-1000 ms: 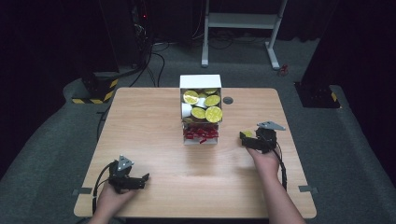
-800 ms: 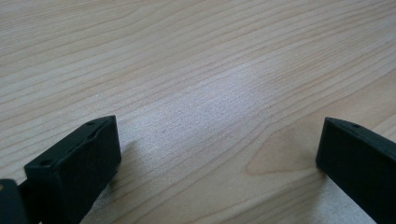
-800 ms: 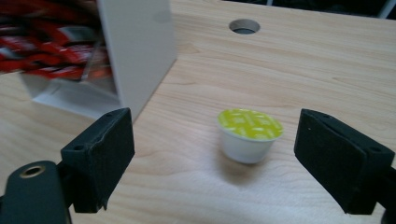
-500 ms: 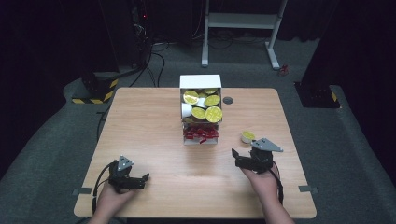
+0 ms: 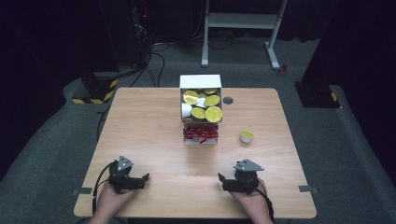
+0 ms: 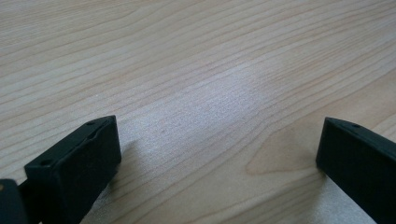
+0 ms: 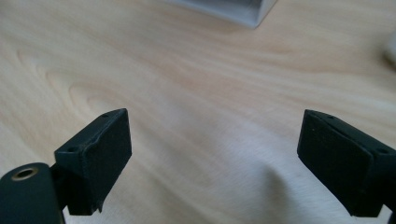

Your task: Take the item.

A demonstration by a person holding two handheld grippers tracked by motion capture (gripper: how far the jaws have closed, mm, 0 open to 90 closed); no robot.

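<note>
A small yellow-lidded cup [image 5: 247, 136] stands alone on the wooden table [image 5: 149, 126], to the right of a white box [image 5: 201, 100] that holds several similar cups. My right gripper [image 5: 221, 181] lies near the front edge, well short of the cup and pointing left. Its jaws have just been opening and stand open, with bare wood between them [image 7: 215, 154]. My left gripper [image 5: 145, 179] rests at the front left, pointing right. It is open over bare wood [image 6: 217, 149].
Red items [image 5: 201, 134] fill the box's lower front section. A dark round grommet [image 5: 228, 100] sits in the tabletop right of the box. In the right gripper view a box corner [image 7: 233, 9] is at the top and the cup's edge [image 7: 391, 46] at the far right.
The right gripper drew back from the lone cup toward the front edge of the table, leaving the cup standing. The left gripper stayed still.
</note>
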